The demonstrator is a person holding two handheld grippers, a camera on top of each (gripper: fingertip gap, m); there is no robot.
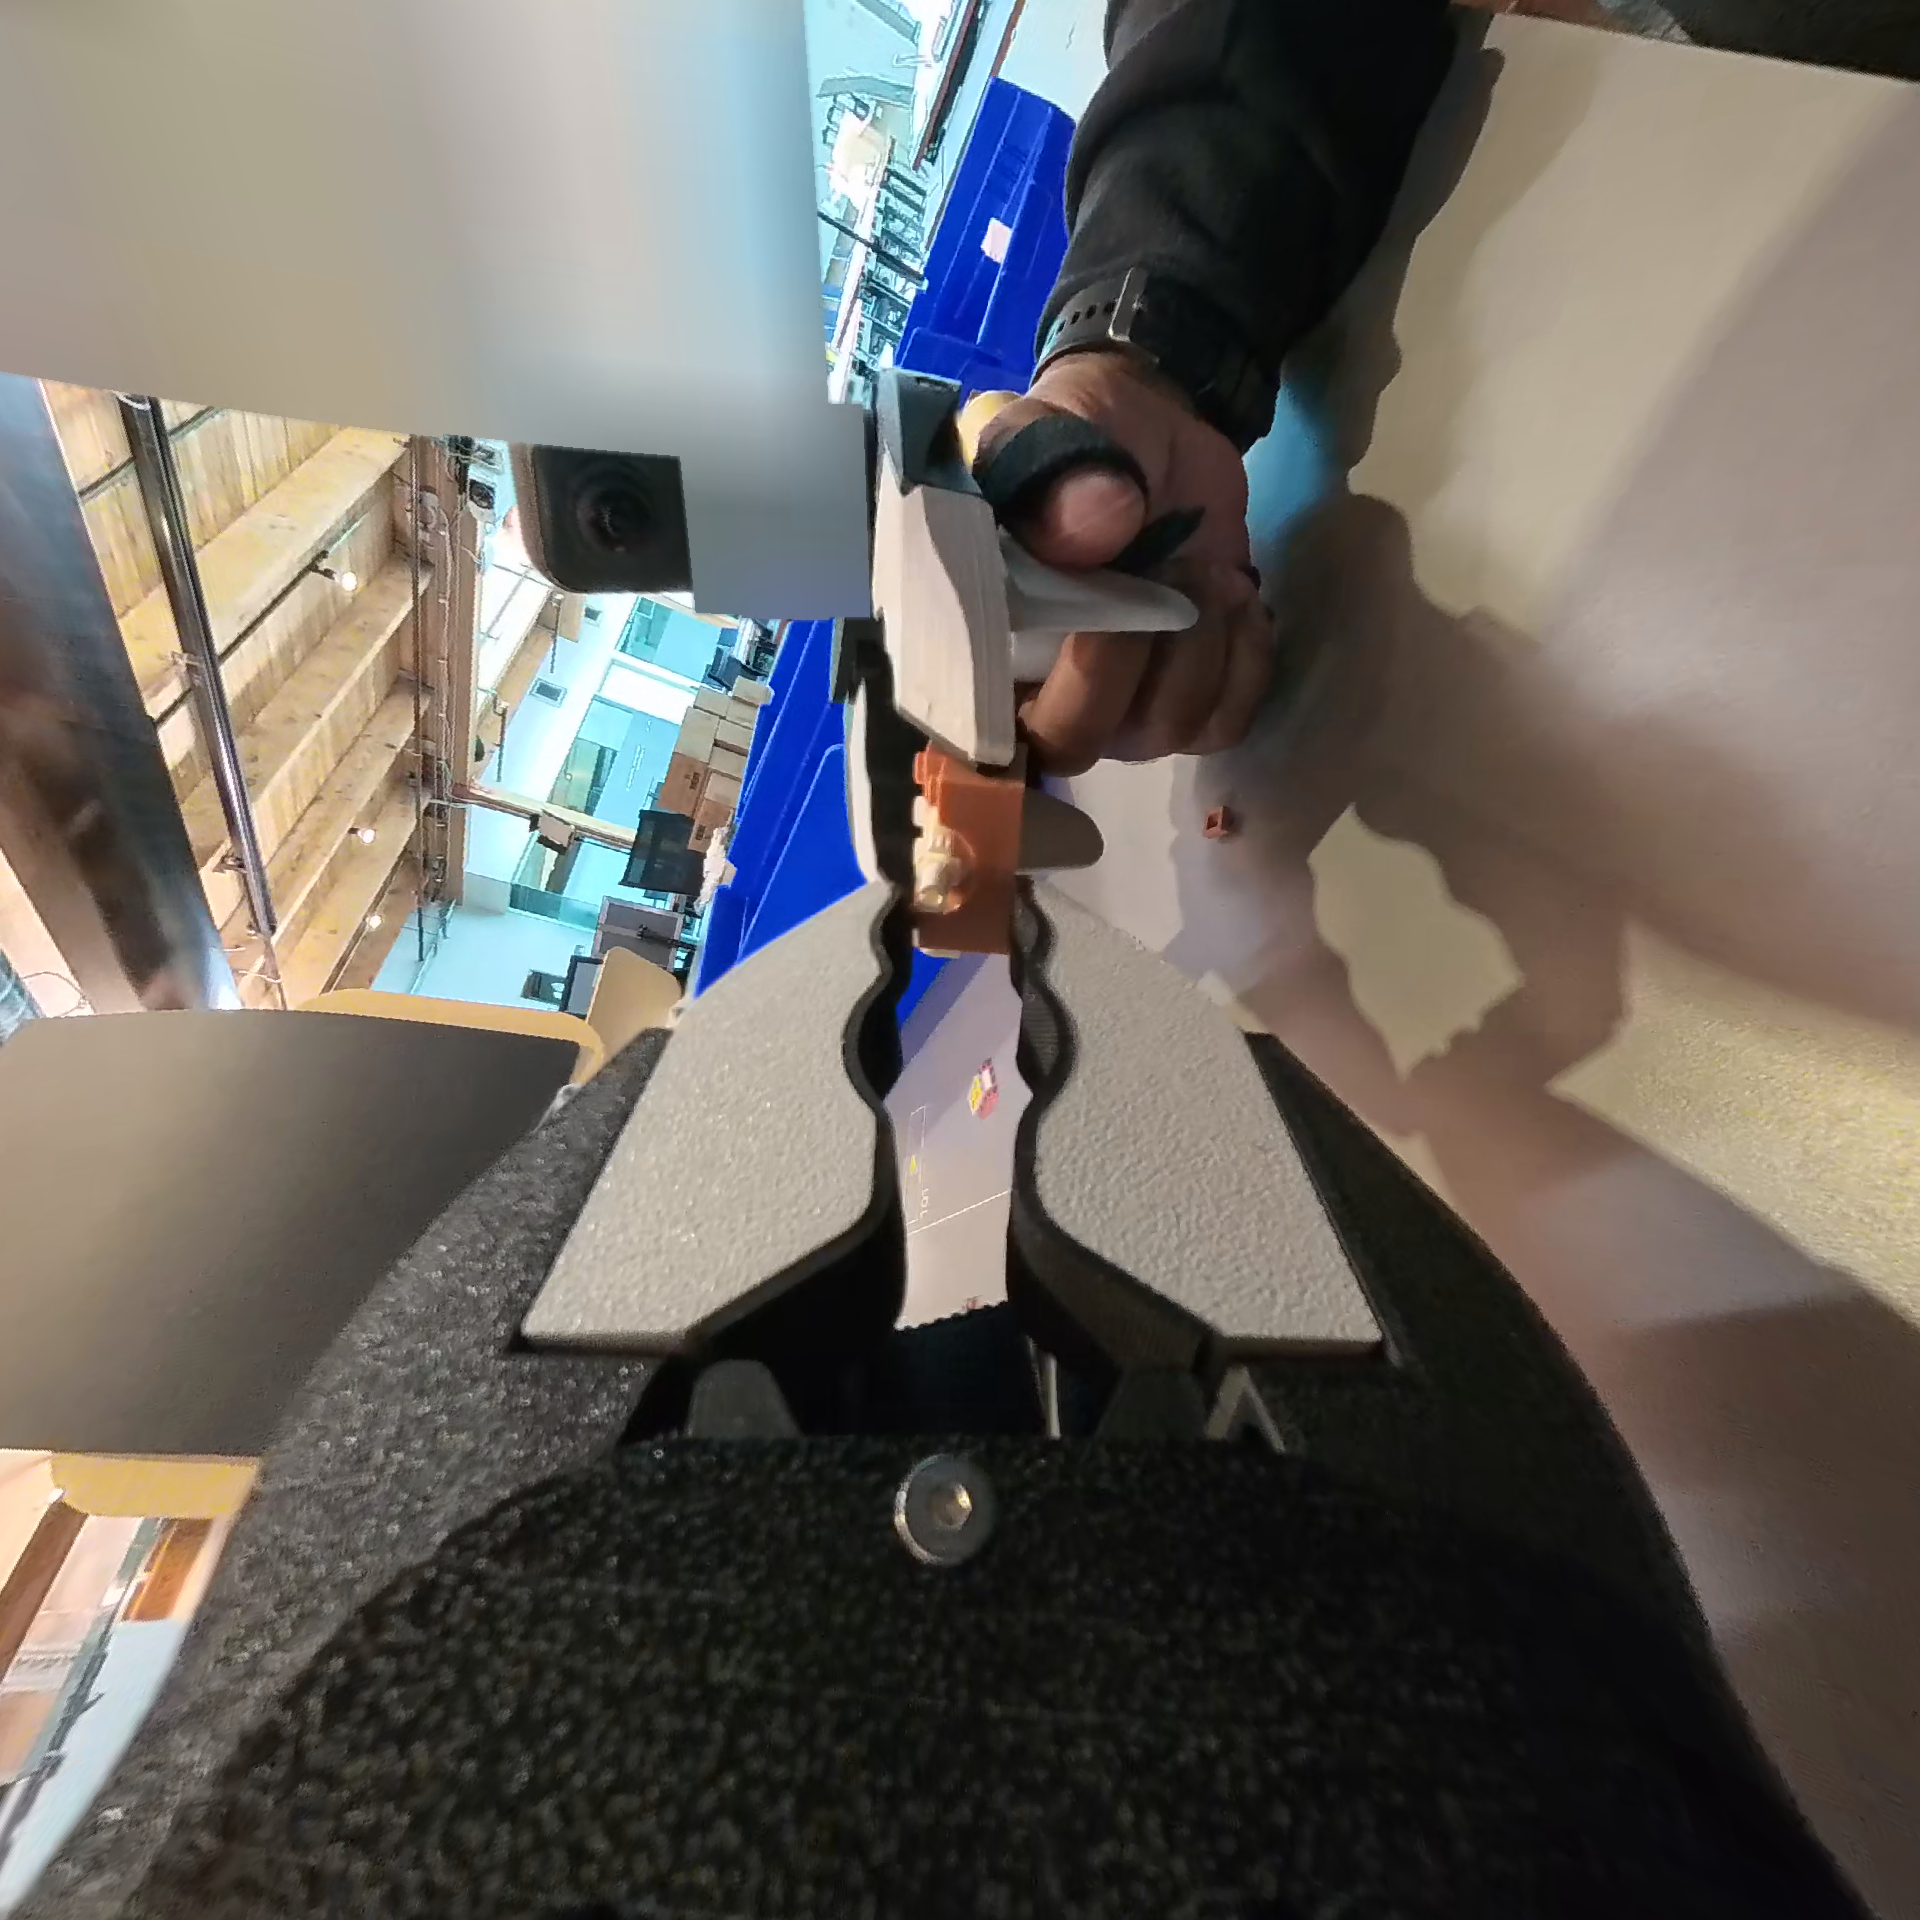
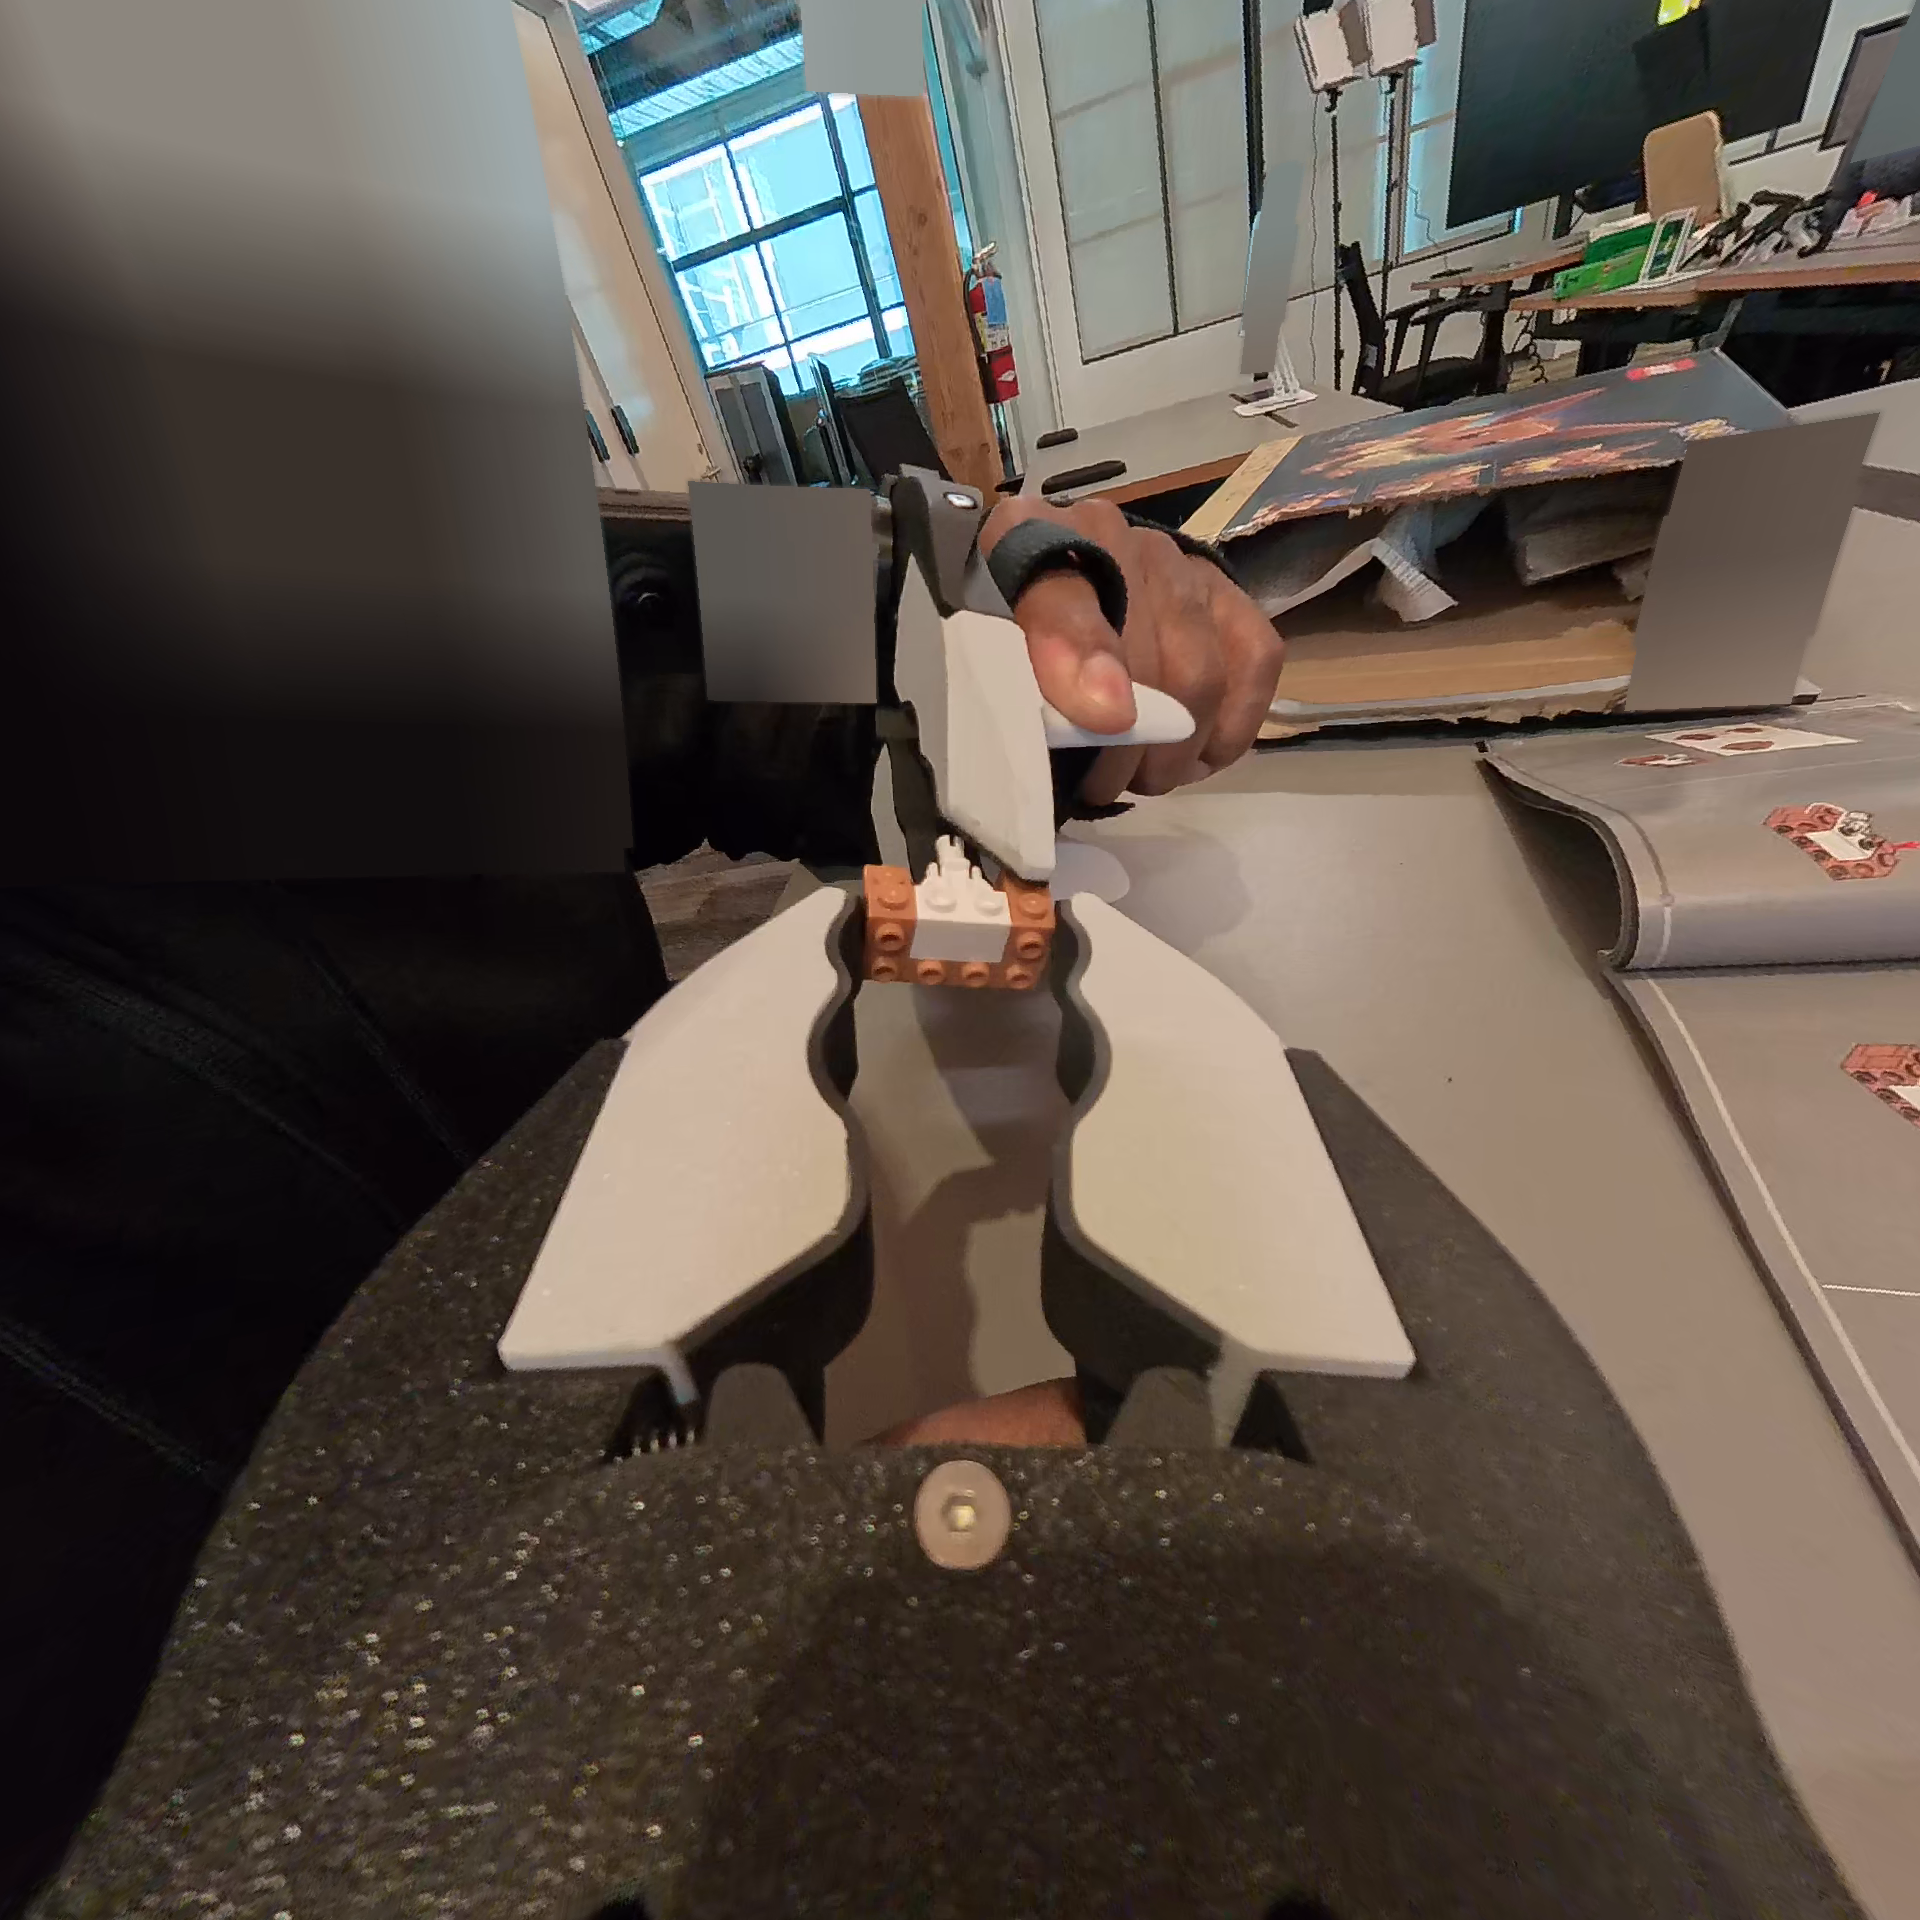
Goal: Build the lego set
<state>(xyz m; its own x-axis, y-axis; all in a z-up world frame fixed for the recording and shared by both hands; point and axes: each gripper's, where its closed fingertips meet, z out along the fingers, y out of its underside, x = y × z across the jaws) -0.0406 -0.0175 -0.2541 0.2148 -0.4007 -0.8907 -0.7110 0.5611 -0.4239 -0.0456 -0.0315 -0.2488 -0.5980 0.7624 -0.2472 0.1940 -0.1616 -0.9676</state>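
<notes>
Gripping the same small brick assembly (image 2: pixel 961 930) from opposite sides: left claw (image 1: pixel 961 914) was pinching the orange-brown studded plastic block across its narrow width, right claw (image 2: pixel 961 935) pinching it end to end along its long axis. Assembly sat in the air above the grey bench (image 2: pixel 1351 935), a white brick clipped onto its front, studs facing the right claw's camera.

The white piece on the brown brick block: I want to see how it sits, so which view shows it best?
The right wrist view: the white piece faces the camera, set into the brown brick block. The left wrist view shows it only edge-on, blurred.
</notes>
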